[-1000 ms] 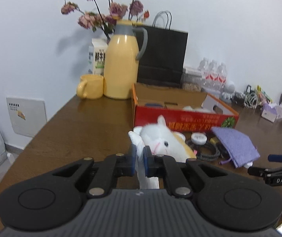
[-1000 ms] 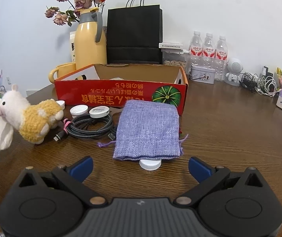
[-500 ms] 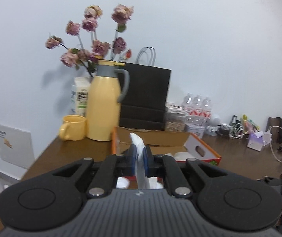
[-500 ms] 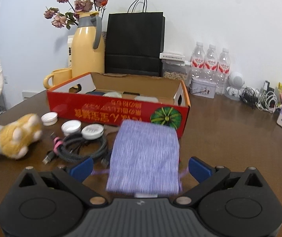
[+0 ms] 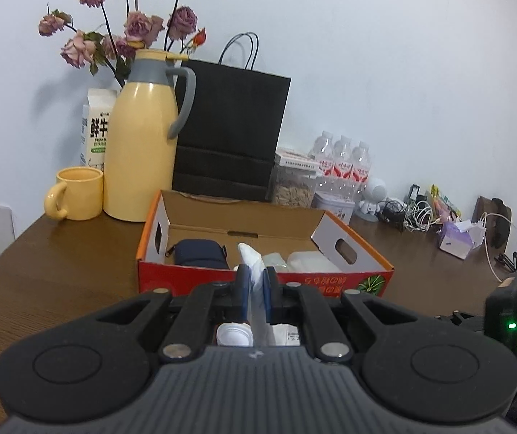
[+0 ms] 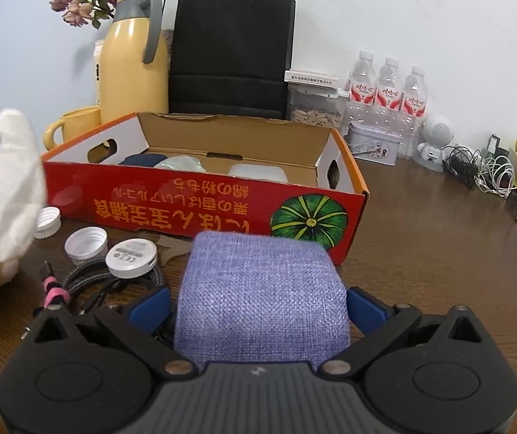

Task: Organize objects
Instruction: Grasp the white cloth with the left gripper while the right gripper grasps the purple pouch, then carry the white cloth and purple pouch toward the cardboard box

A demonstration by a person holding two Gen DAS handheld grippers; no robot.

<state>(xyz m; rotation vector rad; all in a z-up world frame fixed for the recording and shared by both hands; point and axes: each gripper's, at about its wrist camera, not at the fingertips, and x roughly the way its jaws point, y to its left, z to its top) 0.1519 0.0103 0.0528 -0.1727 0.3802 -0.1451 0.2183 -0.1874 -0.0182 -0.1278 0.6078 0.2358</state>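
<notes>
Left hand-held gripper (image 5: 255, 284) was clamped on a white cloth (image 5: 255, 271), its fingers nearly together, with the red cardboard box (image 5: 349, 285) just ahead of it; a dark pouch (image 5: 197, 251) lay inside that box, ahead and to the left. Right hand-held gripper (image 6: 258, 303) stood wide open around a purple woven bag (image 6: 260, 293) on the worktop (image 6: 439, 246); whether its pads (image 6: 365, 307) touched the fabric could not be told. Ahead to its left lay bottle caps (image 6: 85, 240) and coiled cables (image 6: 88, 278).

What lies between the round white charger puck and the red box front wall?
In the right wrist view, a flat brown cardboard scrap lies between the white puck and the red box.
</notes>
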